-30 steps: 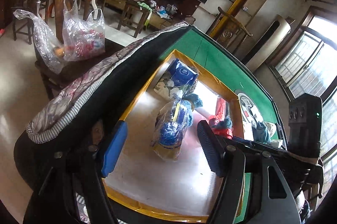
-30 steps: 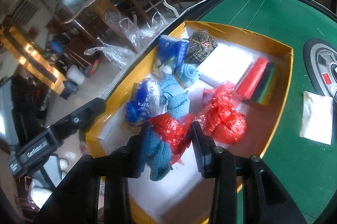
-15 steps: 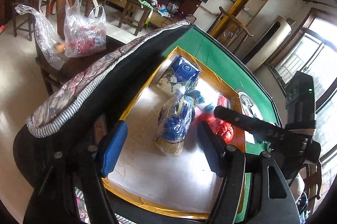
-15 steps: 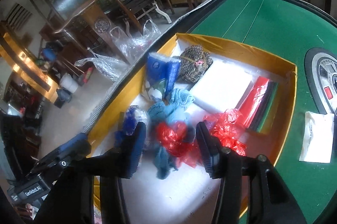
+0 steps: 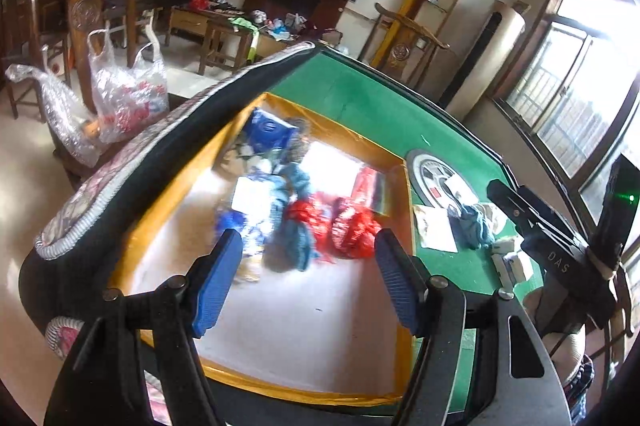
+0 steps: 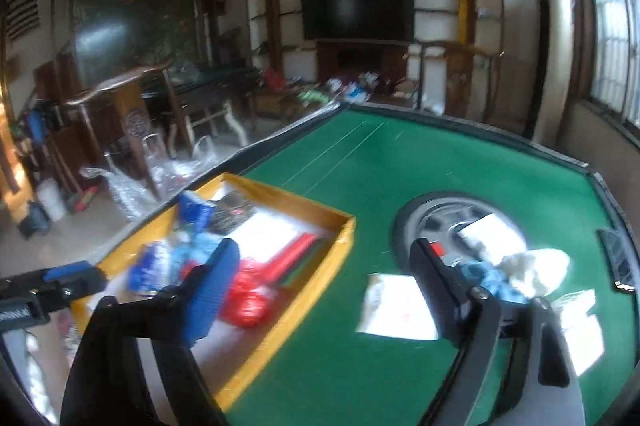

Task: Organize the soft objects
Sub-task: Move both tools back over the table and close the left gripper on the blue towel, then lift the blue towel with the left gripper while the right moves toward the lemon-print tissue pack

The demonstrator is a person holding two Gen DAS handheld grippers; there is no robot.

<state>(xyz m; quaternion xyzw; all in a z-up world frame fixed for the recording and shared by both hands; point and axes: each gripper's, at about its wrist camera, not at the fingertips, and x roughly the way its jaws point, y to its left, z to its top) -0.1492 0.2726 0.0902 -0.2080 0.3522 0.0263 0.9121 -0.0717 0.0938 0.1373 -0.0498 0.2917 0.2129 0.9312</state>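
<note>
Left wrist view: left gripper (image 5: 308,276) above near end of yellow box (image 5: 256,388), jaws wide, blue pads (image 5: 214,286) empty, touching nothing. In box, mid-floor: red bag (image 5: 354,232) right, teal cloth (image 5: 298,246) with red plastic just left of it, blue-white packet (image 5: 244,222) further left, all blurred and bunched together. Blue pack (image 5: 270,134) at far corner; white sheet (image 5: 332,162) and red strip (image 5: 366,182) along far wall. Near half of box floor bare white. Right of box on green desk (image 5: 360,102): white paper (image 5: 434,230), teal cloth pile (image 5: 476,224), small white pack (image 5: 512,262), round wheel print (image 5: 436,176). Right gripper body at far right edge over desk, jaws not seen from here. Plastic bags (image 5: 124,94) on chair left of desk.

Right wrist view: heavy blur. Right gripper (image 6: 320,290) over desk (image 6: 400,170) between box (image 6: 304,302) and loose items, jaws wide, nothing held, no contact. Left pad (image 6: 212,298) in front of box contents; red bag (image 6: 244,300) just past it. Right finger overlaps teal cloth pile (image 6: 490,280) in frame; touching or not, cannot tell. White fluffy item (image 6: 538,272) touching cloth pile, on wheel print (image 6: 440,222). White paper (image 6: 396,306) between the fingers, flat on desk. Left gripper tip at left edge, above box corner.
</note>
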